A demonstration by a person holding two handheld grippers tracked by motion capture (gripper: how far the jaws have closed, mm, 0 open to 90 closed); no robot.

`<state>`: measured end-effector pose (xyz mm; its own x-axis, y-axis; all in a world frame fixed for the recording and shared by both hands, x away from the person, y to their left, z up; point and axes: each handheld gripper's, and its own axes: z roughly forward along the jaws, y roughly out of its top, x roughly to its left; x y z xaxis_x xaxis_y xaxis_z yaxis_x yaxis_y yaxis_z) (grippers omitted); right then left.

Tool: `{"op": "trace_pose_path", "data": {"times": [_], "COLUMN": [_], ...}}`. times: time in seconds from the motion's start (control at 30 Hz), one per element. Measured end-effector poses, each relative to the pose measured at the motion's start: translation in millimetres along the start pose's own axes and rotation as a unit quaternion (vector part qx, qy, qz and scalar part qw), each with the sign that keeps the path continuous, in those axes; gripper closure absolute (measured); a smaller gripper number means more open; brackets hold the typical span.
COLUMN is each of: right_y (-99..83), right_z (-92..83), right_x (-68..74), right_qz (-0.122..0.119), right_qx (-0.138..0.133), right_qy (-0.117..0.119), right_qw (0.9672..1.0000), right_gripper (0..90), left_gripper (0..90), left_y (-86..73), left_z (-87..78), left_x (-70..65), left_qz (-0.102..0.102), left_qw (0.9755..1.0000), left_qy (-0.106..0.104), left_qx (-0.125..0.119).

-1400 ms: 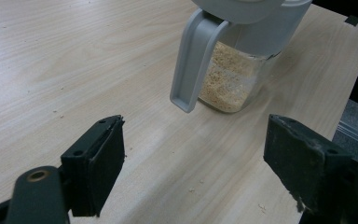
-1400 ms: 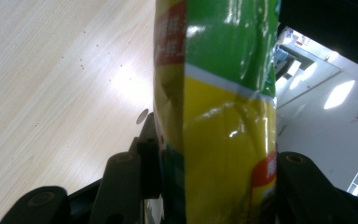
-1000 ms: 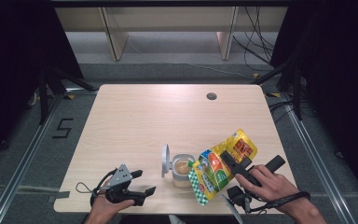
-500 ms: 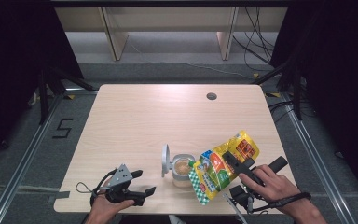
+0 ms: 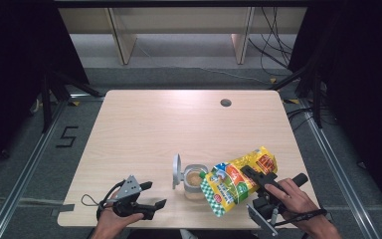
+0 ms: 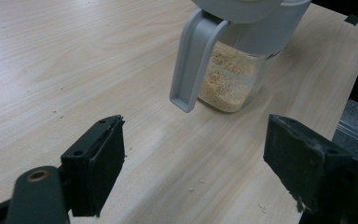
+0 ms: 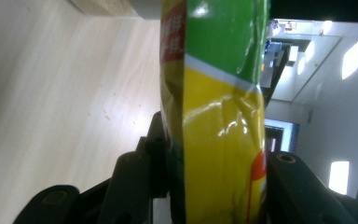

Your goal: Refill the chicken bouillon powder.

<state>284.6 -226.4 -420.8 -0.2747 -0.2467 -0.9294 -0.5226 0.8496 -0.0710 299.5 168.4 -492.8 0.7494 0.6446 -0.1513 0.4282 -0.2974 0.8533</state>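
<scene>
A yellow and green snack bag (image 5: 236,179) hangs tilted just right of a clear jar (image 5: 195,180), its lower end over the jar's rim. The jar holds pale crumbs, and its grey flip lid (image 5: 177,171) stands open. My right gripper (image 5: 249,175) is shut on the bag, and its jaws have just been closing further on it. In the right gripper view the bag (image 7: 219,107) sits squeezed between the black fingers (image 7: 137,182). My left gripper (image 5: 154,194) rests open near the table's front left, pointing at the jar (image 6: 230,77) and its lid (image 6: 191,60), with nothing between its jaws.
Loose crumbs (image 6: 193,189) lie on the wooden table (image 5: 179,124) in front of the jar. A cable hole (image 5: 225,103) is at the far right of the table. The front edge runs just beneath both hands. Shelf legs and cables are on the floor behind the table.
My right hand has sunk a little with the bag, bringing it closer to the jar and the near edge. The left gripper has not moved.
</scene>
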Motion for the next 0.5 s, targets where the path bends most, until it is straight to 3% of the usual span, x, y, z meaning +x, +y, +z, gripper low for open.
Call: {"op": "trace_pose_path", "data": {"times": [0.1, 0.13, 0.2, 0.23, 0.27, 0.3, 0.37, 0.4, 0.47, 0.5], "right_y": [-2.6, -5.1, -6.2, -7.4, -10.0, -10.5, -12.2, -15.0, -16.1, -16.3], "right_z": [1.7, 2.7, 3.1, 2.2, 3.0, 3.4, 3.7, 7.1, 5.8, 5.4], "right_x": [7.3, 9.5, 11.7, 18.7, 15.4, 21.3, 20.9, 23.5, 23.3, 24.9], "right_qz": [0.029, 0.044, 0.058, 0.107, 0.092, 0.136, 0.130, 0.147, 0.150, 0.170], "right_qx": [-0.013, -0.030, -0.033, -0.027, -0.043, -0.045, -0.046, -0.078, -0.074, -0.074], "right_qy": [-0.005, -0.008, -0.008, -0.002, -0.007, 0.007, 0.003, 0.000, -0.001, 0.002], "right_qw": [0.9995, 0.9986, 0.9978, 0.9939, 0.9949, 0.9896, 0.9905, 0.9861, 0.9859, 0.9827], "right_gripper": [66.3, 66.6, 66.8, 66.9, 67.2, 67.3, 67.4, 67.8, 67.9, 68.1], "left_gripper": [19.9, 19.8, 19.9, 19.8, 19.8, 19.8, 19.8, 19.8, 19.9, 19.8], "left_y": [0.0, 0.0, -0.1, -0.1, -0.1, -0.1, -0.2, 0.0, 0.2, 0.0], "left_z": [0.4, -0.1, -0.2, 0.6, 0.5, 0.0, -0.4, -0.4, -0.3, -0.2], "left_x": [-1.2, 0.1, -0.2, -1.0, -1.0, -0.7, -0.5, 0.1, 0.4, -0.5], "left_qz": [-0.006, 0.000, 0.000, -0.004, -0.004, -0.003, -0.003, 0.000, 0.003, -0.003], "left_qw": [1.0000, 1.0000, 1.0000, 1.0000, 1.0000, 1.0000, 1.0000, 1.0000, 1.0000, 1.0000], "left_qy": [0.001, 0.000, 0.000, -0.001, -0.001, 0.001, 0.002, 0.002, 0.002, 0.002], "left_qx": [-0.006, 0.000, 0.000, -0.005, -0.005, -0.002, 0.001, 0.000, 0.000, 0.000]}}
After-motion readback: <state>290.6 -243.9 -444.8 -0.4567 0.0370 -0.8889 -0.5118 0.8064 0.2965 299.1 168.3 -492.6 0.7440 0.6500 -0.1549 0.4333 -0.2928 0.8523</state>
